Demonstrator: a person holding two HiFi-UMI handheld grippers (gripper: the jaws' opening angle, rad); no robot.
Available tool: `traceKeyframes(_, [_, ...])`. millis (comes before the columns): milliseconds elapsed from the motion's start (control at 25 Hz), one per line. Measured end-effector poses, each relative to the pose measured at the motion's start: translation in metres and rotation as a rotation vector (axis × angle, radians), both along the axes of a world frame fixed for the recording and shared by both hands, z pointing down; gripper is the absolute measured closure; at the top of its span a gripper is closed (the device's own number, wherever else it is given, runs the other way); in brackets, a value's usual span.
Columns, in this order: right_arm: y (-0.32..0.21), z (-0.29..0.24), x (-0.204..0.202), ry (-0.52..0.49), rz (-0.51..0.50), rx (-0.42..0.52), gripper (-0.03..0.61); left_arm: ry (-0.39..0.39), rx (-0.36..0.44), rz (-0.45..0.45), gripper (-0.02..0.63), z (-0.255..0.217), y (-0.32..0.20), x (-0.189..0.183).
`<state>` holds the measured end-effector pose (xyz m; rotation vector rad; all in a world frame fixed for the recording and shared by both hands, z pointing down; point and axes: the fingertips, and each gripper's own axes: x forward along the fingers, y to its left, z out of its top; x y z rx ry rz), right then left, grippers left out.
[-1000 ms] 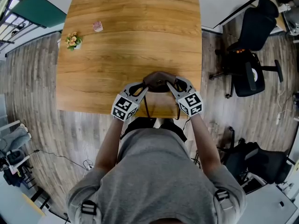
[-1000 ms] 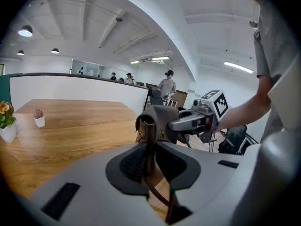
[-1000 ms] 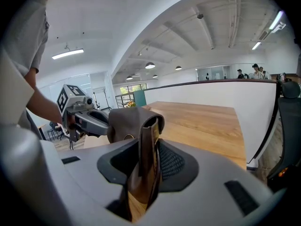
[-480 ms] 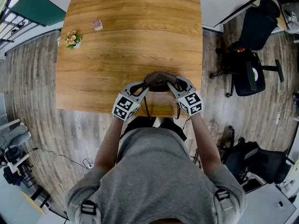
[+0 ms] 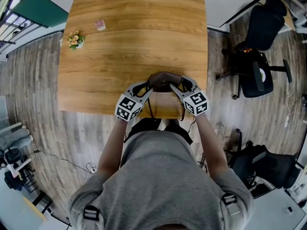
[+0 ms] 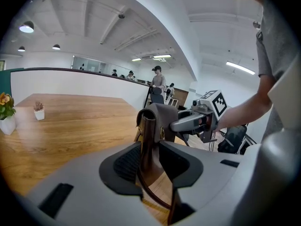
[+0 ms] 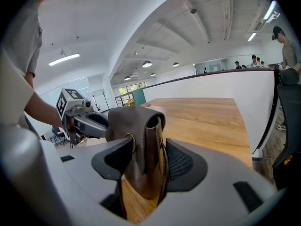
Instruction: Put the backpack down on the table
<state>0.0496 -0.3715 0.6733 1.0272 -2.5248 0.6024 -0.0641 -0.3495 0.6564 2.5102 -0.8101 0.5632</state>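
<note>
Backpack is seen standing on table near its front edge, long axis left-right, w/ one end set between each claw's jaws: left gripper at the left end, right gripper at the right, both equally near. Jaws of both have just been opening; pads are judged slack, so nothing is gripped, though its ends sit between them. Both grippers are pointed inward & slightly down, forearms converging from the body. Retreat is judged clear only back & outward, along each claw's own line.
</note>
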Motion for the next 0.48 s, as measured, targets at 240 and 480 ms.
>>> traceKeyframes(240, [0.007, 0.004, 0.003, -0.016, 0.015, -0.022, 0.322, -0.008, -0.012, -0.038, 0.474, 0.002, 0.005, -0.008])
traceKeyframes(480, [0.014, 0.003, 0.008, -0.024, 0.018, -0.024, 0.31, -0.006, -0.013, -0.075, 0.465, 0.0, 0.012, -0.016])
